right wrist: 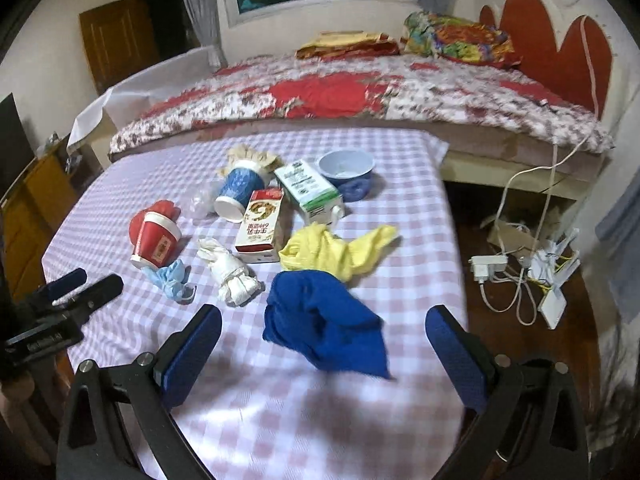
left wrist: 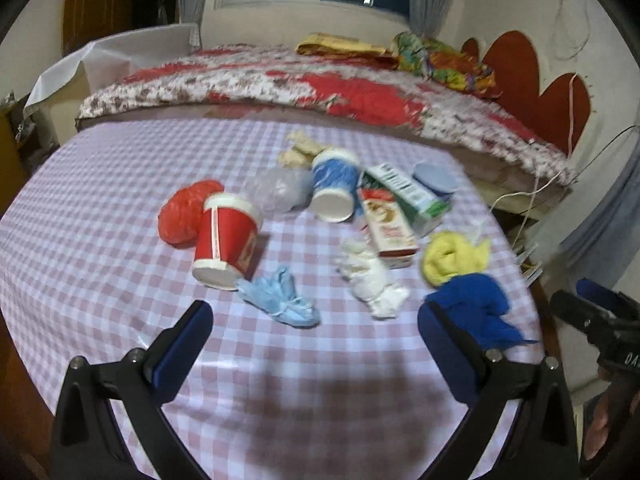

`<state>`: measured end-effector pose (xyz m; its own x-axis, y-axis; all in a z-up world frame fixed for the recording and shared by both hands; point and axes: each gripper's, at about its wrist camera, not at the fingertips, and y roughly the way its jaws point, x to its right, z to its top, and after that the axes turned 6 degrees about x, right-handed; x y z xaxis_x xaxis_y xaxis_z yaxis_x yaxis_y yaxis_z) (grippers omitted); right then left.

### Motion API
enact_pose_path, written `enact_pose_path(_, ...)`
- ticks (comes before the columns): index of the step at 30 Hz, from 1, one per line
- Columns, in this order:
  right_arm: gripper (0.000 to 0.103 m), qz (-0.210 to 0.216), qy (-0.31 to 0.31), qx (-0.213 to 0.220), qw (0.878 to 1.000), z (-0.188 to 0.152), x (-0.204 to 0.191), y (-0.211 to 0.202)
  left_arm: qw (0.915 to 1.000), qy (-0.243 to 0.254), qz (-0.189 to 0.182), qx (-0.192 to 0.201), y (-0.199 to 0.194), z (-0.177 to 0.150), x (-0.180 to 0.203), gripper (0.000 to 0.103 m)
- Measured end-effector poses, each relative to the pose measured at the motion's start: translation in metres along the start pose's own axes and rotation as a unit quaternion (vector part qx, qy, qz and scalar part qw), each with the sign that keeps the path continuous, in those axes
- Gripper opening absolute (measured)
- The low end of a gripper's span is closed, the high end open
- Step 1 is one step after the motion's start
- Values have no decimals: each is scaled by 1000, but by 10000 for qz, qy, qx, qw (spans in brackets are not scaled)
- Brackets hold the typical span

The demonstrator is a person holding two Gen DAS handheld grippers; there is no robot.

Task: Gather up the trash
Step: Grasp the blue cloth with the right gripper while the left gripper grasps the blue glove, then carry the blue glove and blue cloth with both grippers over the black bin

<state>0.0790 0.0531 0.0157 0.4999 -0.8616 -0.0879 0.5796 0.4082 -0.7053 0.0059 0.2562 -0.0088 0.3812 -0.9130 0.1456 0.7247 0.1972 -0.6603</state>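
Note:
Trash lies on the checked table (left wrist: 120,208): a tipped red cup (left wrist: 226,240), a red bag (left wrist: 184,212), a blue cup (left wrist: 334,184), a light blue mask (left wrist: 280,298), a white glove (left wrist: 372,280), two cartons (left wrist: 388,224), a yellow cloth (left wrist: 448,258) and a blue cloth (left wrist: 476,306). My left gripper (left wrist: 316,340) is open and empty, just short of the mask. My right gripper (right wrist: 324,344) is open and empty, with the blue cloth (right wrist: 324,320) lying between its fingers. The yellow cloth (right wrist: 332,252) lies behind it.
A blue bowl (right wrist: 346,170) stands at the table's far side. A bed with a floral quilt (right wrist: 360,96) runs behind the table. Cables and a power adapter (right wrist: 488,268) lie on the floor to the right. The other gripper (right wrist: 72,292) shows at the left.

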Motion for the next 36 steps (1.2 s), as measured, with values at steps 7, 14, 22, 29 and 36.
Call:
enact_pose_path(7,87,-53,21,-506,9987,-2,2,58,9982,-187,-35,-570,49,-12,-17,85)
enact_pose_path(14,86,-35,-103,-734,9972,-9,2,87,9971,-115,-51,-747,75,-16,-18,78)
enact_pose_path(22,63,232,-114,-1047,9942,-22,-4,112,9958,-97,-15,-908,92,-24,-25,62)
enact_pose_path(29,33,470,-118,-995,9939,-28,-11,106,9977,-2,-98,-667,81,-21,-21,33)
enact_pose_path(36,30,509,76,-680,9964,-24,0,74,9989,139,-301,-342,49,-12,-9,32)
